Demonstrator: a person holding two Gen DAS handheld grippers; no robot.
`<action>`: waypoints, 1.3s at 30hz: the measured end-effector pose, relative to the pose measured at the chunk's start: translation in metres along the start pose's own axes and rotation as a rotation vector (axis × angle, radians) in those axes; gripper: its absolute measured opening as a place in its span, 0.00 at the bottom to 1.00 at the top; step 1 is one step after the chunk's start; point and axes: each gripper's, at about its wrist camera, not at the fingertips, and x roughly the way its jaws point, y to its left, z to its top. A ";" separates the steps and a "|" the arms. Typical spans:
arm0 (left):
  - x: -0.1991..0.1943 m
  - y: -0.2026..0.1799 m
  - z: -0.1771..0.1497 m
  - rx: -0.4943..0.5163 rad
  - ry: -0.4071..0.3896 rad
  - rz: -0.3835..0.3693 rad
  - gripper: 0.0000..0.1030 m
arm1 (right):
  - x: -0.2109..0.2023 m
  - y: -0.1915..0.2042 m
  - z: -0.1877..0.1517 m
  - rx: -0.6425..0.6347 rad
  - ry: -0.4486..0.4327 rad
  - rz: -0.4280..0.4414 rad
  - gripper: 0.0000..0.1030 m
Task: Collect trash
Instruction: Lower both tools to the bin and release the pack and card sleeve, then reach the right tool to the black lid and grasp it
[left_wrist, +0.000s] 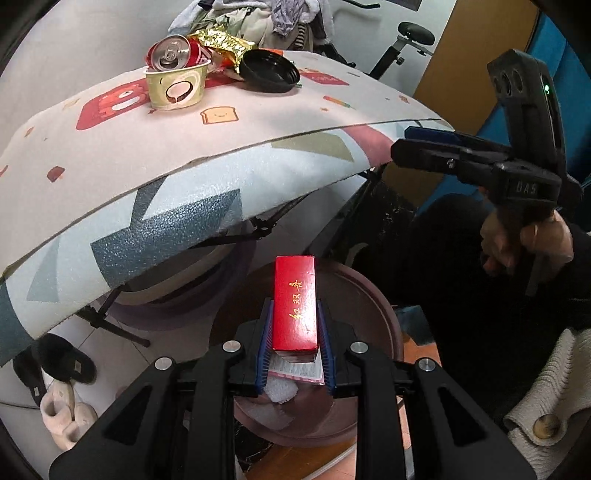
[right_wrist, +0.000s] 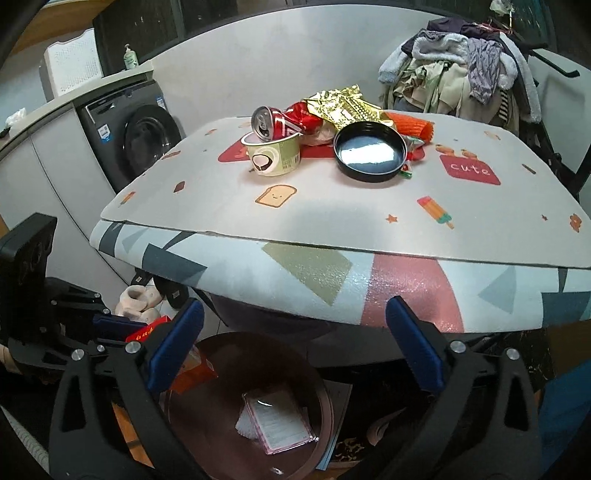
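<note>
**Red box held over the bin, right jaws wide and empty**

The left gripper (left_wrist: 294, 325) is clamped on a red box (left_wrist: 295, 302) with gold characters on its face, the blue pads pressing both long sides. The box hangs over a dark round bin (left_wrist: 369, 295) that stands on the floor below the near edge of the table (left_wrist: 147, 206). Inside the bin lie a clear pink-edged packet (right_wrist: 277, 421) with printed text and a white scrap (right_wrist: 245, 424) just beside it.

The right gripper (right_wrist: 295, 347) has its jaws spread wide, with nothing between the blue pads; it is also above the bin, pointing towards the table's near edge. In the left wrist view a hand (left_wrist: 524, 243) holds this gripper by its handle, off the table's right corner.

More trash sits near the far edge of the table's patterned mat: a crushed red can (right_wrist: 273, 123) resting in a pale green paper cup (right_wrist: 275, 157), a gold foil wrapper (right_wrist: 343, 105) behind them, a black round lid (right_wrist: 369, 153) lying open side up just right of the cup, and an orange wrapper (right_wrist: 413, 123) touching the lid's far side.

Slippers (left_wrist: 62, 387) lie on the floor under the table's left edge. A heap of clothes (right_wrist: 461, 70) stands beyond the far right corner, and a washing machine (right_wrist: 136, 144) beyond the left edge
</note>
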 end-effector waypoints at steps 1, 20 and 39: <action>0.000 -0.001 0.000 0.003 0.000 -0.001 0.22 | 0.000 -0.001 0.000 0.006 -0.001 -0.001 0.94; -0.028 0.031 0.004 -0.162 -0.179 0.209 0.94 | 0.001 -0.005 -0.001 0.028 0.003 -0.008 0.94; -0.037 0.044 0.002 -0.228 -0.225 0.226 0.94 | 0.003 -0.005 -0.002 0.029 0.008 -0.012 0.94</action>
